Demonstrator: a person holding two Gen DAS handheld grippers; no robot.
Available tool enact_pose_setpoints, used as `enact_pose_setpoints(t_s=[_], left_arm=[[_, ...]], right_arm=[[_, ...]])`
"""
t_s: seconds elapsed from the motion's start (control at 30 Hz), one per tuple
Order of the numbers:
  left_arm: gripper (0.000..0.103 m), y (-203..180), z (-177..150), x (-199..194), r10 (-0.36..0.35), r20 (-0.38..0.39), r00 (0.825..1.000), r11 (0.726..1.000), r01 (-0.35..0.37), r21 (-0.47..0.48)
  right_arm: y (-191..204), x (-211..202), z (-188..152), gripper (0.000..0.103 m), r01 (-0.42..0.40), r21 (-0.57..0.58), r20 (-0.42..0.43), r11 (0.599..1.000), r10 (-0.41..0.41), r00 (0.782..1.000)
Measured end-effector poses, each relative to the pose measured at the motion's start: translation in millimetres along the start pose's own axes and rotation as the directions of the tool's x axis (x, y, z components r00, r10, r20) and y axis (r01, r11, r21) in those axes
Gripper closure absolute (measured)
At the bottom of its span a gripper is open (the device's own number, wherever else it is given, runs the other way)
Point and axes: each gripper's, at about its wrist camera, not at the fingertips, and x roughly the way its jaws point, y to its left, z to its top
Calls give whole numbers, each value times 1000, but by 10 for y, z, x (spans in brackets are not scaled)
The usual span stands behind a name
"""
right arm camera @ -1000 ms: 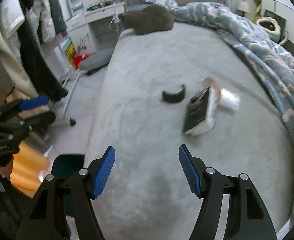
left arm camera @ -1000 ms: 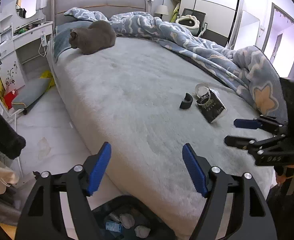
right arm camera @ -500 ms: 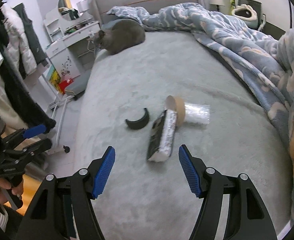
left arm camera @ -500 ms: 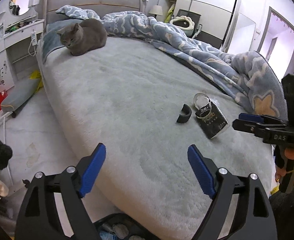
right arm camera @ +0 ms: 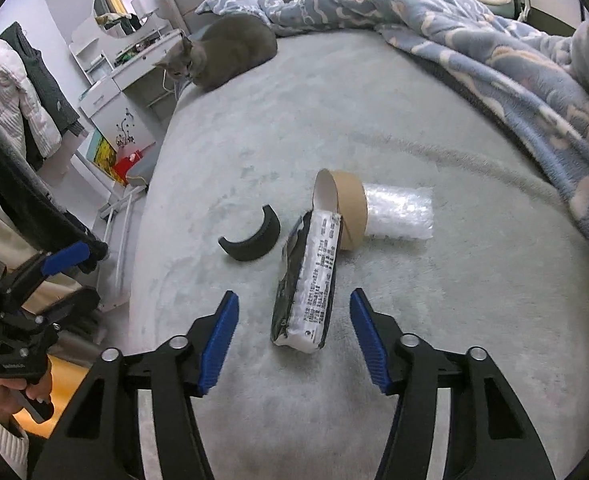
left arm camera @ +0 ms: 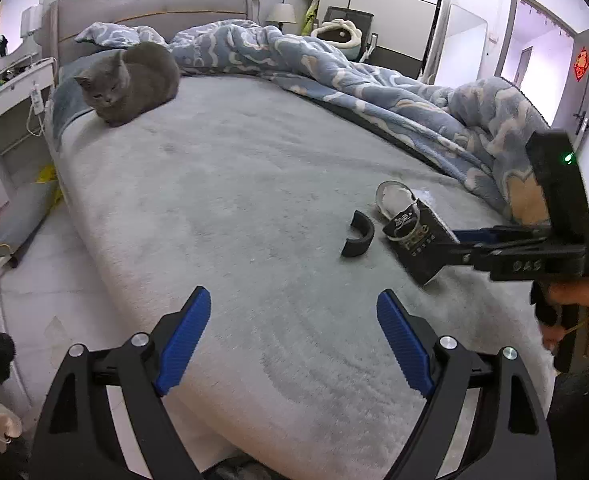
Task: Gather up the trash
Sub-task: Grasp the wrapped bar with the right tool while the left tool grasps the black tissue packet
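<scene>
Trash lies in a small cluster on the grey bed [right arm camera: 434, 320], toward its foot edge and nearer the side heaped with the blue patterned duvet [right arm camera: 494, 52]. Largest of the pieces is a black-and-white packet [right arm camera: 310, 280], lying lengthwise with its printed white face up; its far end touches a brown cardboard ring [right arm camera: 346, 208] resting on its edge. Behind the ring, and touching it, lies a clear bubble-wrap pouch [right arm camera: 400, 214]. Just left of the packet, apart from it, sits a curved black plastic piece [right arm camera: 250, 240]. A grey cat [right arm camera: 230, 52] crouches well apart from the cluster, at the head corner of the bed on the side opposite the duvet.

Right gripper [right arm camera: 294, 332]: jaws spread wide, holding nothing, the near end of the packet lying between the blue pads without contact on either side. In the left wrist view the same gripper [left arm camera: 460, 240] reaches in from the right, its tips at the packet [left arm camera: 418, 240].

Left gripper [left arm camera: 290, 336]: jaws spread wide and empty, held over the bed's near edge, well apart from the cluster. The curved piece [left arm camera: 357, 236] and the ring [left arm camera: 394, 200] show beyond it.
</scene>
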Motion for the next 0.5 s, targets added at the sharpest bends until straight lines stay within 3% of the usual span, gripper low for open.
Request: enact_pose_setpoints(t_s=[0.13, 0.33, 0.5], left_arm=[[17, -61, 34, 89, -24, -11, 1000, 999, 24, 38], [17, -86, 56, 257, -51, -14, 999, 998, 51, 34], [17, -134, 76, 392, -64, -19, 998, 997, 64, 33]], right_arm=[[11, 75, 20, 52, -1, -9, -6, 1000, 1, 1000], [-29, 103, 52, 81, 7, -10, 7, 1000, -7, 1000], [-124, 76, 50, 86, -33, 8, 20, 999, 33, 999]])
